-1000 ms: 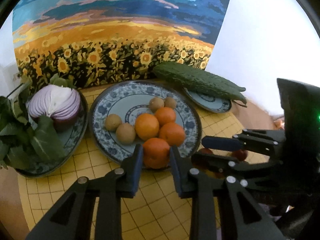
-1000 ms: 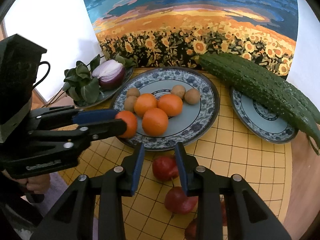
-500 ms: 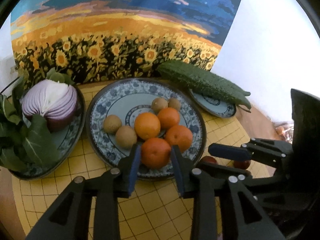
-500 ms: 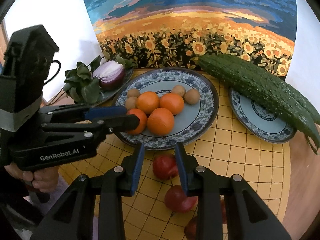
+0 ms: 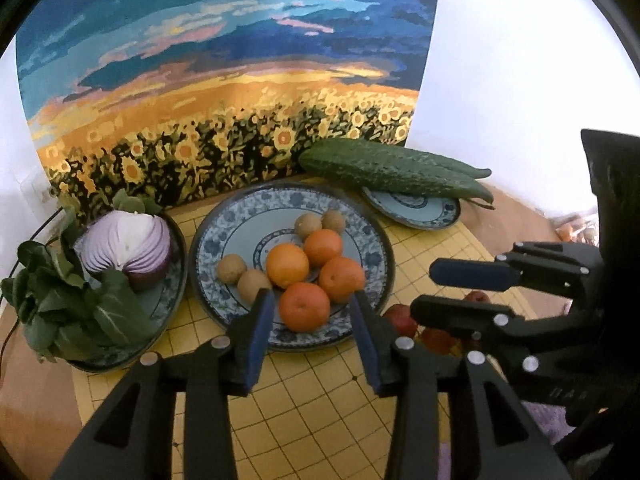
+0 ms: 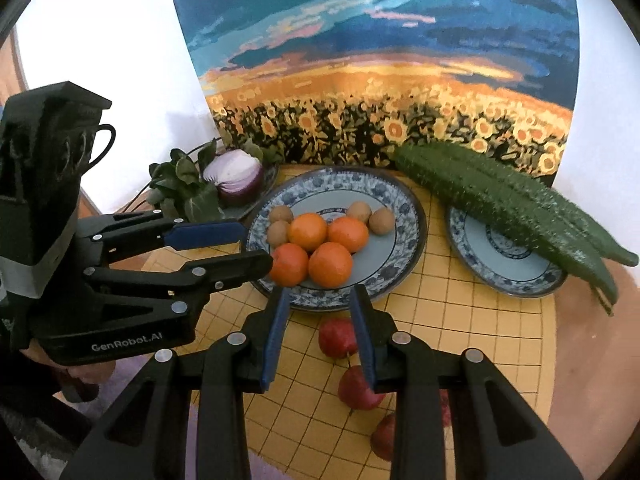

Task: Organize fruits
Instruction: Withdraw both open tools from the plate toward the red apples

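A blue patterned plate (image 5: 372, 240) (image 6: 404, 208) holds several oranges and several small brown fruits. The nearest orange (image 5: 304, 307) (image 6: 289, 264) rests on the plate's front part. My left gripper (image 5: 310, 300) is open, its jaws either side of that orange and apart from it. Red fruits (image 6: 338, 338) lie on the yellow grid mat in front of the plate. My right gripper (image 6: 320, 304) is open and empty just above them, at the plate's near rim.
A halved purple cabbage (image 5: 126, 246) and leafy greens (image 5: 60, 308) sit on a dish at the left. Long green gourds (image 6: 508, 200) lie across a small plate (image 6: 504, 260) at the right. A sunflower painting (image 5: 224, 80) stands behind.
My left gripper carried the orange forward over the plate, set it down and opened off it. My right gripper stayed over the red fruits.
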`<state>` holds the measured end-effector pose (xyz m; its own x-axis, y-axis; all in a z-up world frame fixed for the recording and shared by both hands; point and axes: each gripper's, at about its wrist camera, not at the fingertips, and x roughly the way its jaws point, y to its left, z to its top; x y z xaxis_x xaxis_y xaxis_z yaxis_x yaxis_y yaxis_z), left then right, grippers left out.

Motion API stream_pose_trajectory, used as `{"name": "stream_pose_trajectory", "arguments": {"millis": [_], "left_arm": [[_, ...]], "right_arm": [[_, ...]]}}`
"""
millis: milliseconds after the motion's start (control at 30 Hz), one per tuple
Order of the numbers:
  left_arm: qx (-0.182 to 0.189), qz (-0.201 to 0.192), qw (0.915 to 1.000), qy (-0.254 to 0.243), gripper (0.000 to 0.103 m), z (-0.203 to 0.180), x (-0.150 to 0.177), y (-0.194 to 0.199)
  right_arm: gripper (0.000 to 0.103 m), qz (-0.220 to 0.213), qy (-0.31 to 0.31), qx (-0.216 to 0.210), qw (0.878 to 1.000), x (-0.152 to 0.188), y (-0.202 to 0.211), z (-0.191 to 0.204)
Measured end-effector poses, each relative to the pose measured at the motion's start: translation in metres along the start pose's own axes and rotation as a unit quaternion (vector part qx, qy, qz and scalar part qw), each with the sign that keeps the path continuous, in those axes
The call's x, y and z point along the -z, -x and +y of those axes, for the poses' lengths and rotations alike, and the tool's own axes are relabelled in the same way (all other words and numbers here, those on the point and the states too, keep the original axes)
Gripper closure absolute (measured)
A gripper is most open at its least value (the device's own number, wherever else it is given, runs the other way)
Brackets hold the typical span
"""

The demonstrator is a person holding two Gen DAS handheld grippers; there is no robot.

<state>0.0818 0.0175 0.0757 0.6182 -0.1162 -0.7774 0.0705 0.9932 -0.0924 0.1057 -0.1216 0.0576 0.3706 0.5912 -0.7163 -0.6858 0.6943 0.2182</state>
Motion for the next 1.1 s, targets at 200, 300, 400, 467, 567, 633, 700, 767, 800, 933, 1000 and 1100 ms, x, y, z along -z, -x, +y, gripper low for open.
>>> {"name": "stream_pose_trajectory", "arguments": {"millis": [200,300,400,467,567,633,700,767,800,933,1000,1100], "left_arm": [[0.011,0.006,0.9998,-0.015,0.061,-0.007,0.005,0.010],[0.018,0.009,0.9994,-0.027,0.061,-0.014,0.008,0.013],[0.027,0.014,0.9987,-0.041,0.061,-0.021,0.011,0.015],[0.037,0.018,0.9981,-0.047,0.061,-0.024,0.013,0.016],[0.047,0.025,0.9971,-0.054,0.061,-0.029,0.016,0.016],[0.051,0.030,0.9966,-0.056,0.061,-0.031,0.018,0.015],[0.058,0.035,0.9960,-0.058,0.061,-0.032,0.020,0.014],[0.063,0.039,0.9954,-0.060,0.061,-0.033,0.022,0.013],[0.066,0.041,0.9951,-0.061,0.061,-0.034,0.023,0.012],[0.080,0.054,0.9931,-0.067,0.061,-0.039,0.029,0.007],[0.086,0.061,0.9918,-0.072,0.061,-0.042,0.032,0.004],[0.097,0.073,0.9898,-0.074,0.061,-0.045,0.038,-0.002]], "right_arm": [[0.070,-0.005,0.003,0.012,1.000,0.003,0.015,-0.001],[0.070,-0.005,0.001,0.017,1.000,0.007,0.020,-0.003],[0.070,-0.004,-0.004,0.024,1.000,0.013,0.027,-0.005],[0.070,-0.002,-0.006,0.027,1.000,0.017,0.030,-0.006],[0.070,0.000,-0.007,0.034,0.999,0.024,0.036,-0.008],[0.070,0.002,-0.010,0.036,0.999,0.030,0.040,-0.009],[0.070,0.004,-0.012,0.039,0.999,0.034,0.043,-0.010],[0.070,0.010,-0.015,0.041,0.999,0.040,0.045,-0.011],[0.070,0.014,-0.017,0.041,0.999,0.043,0.045,-0.011],[0.070,0.029,-0.022,0.044,0.998,0.057,0.044,-0.014],[0.070,0.039,-0.026,0.044,0.998,0.064,0.042,-0.015],[0.070,0.049,-0.036,0.043,0.997,0.073,0.040,-0.018]]}}
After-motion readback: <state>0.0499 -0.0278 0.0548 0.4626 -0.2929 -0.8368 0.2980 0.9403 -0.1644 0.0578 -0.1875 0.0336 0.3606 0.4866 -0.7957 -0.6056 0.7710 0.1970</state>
